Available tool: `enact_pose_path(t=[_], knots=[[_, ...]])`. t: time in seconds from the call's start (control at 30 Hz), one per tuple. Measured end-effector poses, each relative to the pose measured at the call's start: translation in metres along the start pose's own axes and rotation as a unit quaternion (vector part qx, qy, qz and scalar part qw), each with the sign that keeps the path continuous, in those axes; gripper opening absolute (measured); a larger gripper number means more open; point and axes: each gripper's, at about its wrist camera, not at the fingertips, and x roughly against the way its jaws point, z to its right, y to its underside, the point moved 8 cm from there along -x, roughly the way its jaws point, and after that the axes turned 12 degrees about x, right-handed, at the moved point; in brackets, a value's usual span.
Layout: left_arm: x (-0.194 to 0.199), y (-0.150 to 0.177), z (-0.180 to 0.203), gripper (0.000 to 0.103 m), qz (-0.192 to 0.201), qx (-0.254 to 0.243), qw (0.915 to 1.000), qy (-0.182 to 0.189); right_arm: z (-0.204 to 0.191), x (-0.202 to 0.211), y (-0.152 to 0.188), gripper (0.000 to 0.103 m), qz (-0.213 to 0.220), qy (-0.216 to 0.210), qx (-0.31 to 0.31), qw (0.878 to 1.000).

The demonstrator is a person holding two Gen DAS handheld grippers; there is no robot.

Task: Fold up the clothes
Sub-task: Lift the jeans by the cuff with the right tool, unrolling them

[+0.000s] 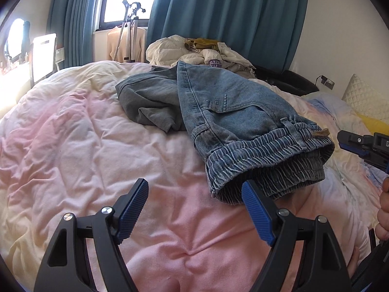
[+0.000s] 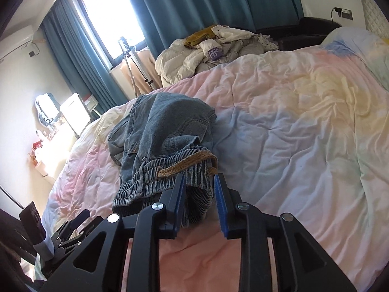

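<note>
Folded blue jeans (image 1: 243, 112) lie on the pastel duvet (image 1: 85, 133), their elastic waistband toward me. My left gripper (image 1: 195, 185) hovers open and wide just in front of the waistband, its right fingertip close to the hem, nothing between the fingers. In the right wrist view the jeans (image 2: 165, 126) show a tan drawstring (image 2: 189, 163). My right gripper (image 2: 199, 177) straddles the waistband's end with its jaws narrowly apart; the fabric sits between the pads and the right pad stands just off it. The right gripper (image 1: 350, 141) also shows at the left wrist view's right edge.
A heap of white and mustard clothes (image 1: 199, 53) lies at the bed's far side below teal curtains (image 1: 218, 12). A quilted pillow (image 1: 364, 97) sits far right. A person's hand (image 1: 384, 209) is at the right edge. The duvet (image 2: 291, 121) spreads rightward.
</note>
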Motion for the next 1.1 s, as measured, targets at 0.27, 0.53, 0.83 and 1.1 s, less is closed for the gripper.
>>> enact_pose_path(t=[0.27, 0.53, 0.83, 1.1], knots=[[0.000, -0.004, -0.008, 0.081, 0.002, 0.009, 0.9997, -0.023, -0.104, -0.025, 0.007, 0.036, 0.016, -0.069, 0.186, 0.980], [-0.003, -0.002, -0.017, 0.081, -0.017, 0.030, 0.9988, -0.035, -0.131, -0.049, 0.013, 0.050, 0.006, -0.054, 0.283, 0.958], [-0.002, -0.011, -0.042, 0.081, -0.020, 0.075, 0.9954, -0.055, -0.136, -0.079, 0.027, 0.051, -0.021, -0.038, 0.334, 0.942], [0.004, -0.021, -0.061, 0.081, -0.007, 0.118, 0.9913, -0.057, -0.154, -0.093, 0.036, 0.050, 0.017, 0.042, 0.467, 0.883]])
